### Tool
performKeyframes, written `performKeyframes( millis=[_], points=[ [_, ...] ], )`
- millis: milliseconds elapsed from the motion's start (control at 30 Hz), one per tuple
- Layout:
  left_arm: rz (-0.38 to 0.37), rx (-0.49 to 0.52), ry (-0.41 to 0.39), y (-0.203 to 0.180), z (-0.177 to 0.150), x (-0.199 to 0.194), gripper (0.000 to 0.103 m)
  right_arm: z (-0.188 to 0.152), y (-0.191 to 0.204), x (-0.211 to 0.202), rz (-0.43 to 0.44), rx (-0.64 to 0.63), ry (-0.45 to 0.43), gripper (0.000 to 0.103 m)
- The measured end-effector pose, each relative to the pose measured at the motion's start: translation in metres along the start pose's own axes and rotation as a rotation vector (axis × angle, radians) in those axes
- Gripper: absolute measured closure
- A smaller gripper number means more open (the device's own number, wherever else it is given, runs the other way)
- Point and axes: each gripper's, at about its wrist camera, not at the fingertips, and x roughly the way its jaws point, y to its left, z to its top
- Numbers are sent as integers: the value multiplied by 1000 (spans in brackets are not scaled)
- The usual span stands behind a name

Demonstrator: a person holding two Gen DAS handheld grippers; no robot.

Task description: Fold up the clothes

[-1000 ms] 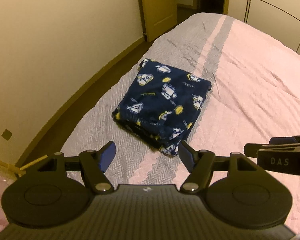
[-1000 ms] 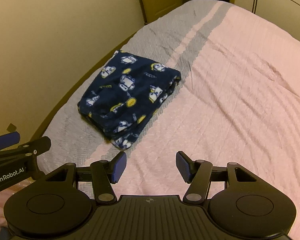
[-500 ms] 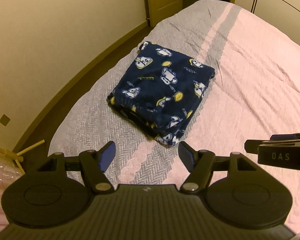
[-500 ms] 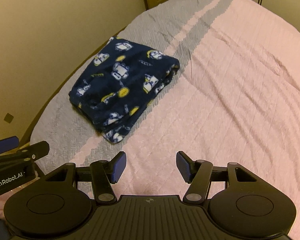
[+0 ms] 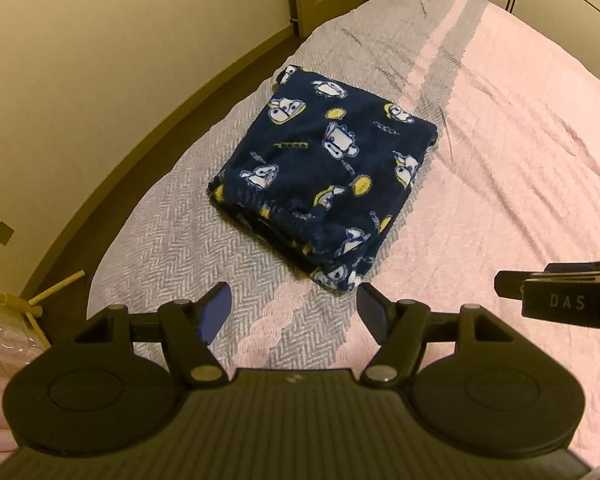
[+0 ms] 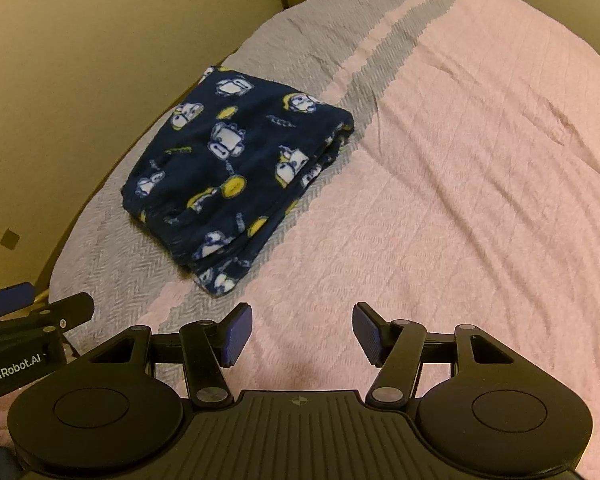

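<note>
Your bed (image 5: 500, 152), covered in pink with a grey herringbone band along its left edge, carries everything here. On that grey band, near the left edge and towards the near corner, lies the navy fleece garment (image 5: 324, 184) with its cartoon print, already folded into a thick, squarish bundle. Its layered open edges face you; the smooth fold lies on the far right.

Your left tool (image 5: 294, 306) hangs just short of the bundle's nearest corner, released, nothing between its blue pads. Your right tool (image 6: 302, 334) hovers over bare pink cover, to the right of the bundle, likewise released and empty.

The folding looks almost finished. For a last fold or a tidy-up, you'd bring both tools onto the near edge and take all layers together.
</note>
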Motion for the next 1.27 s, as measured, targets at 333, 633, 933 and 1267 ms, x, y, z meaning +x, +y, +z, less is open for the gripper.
performKeyframes(
  millis=[333,633,933,1267],
  points=[
    [-15,6,19,0,12,15,37,11,-5,14,-6,30,-4,43],
    [-15,6,11,-2,21,22,37,21,-5,18,-4,29,-33,43],
    [-12,15,6,-6,20,22,37,19,-6,15,-3,35,-38,43],
    [8,13,-53,-4,13,1,37,9,0,-2,10,28,-68,43]
  ],
)
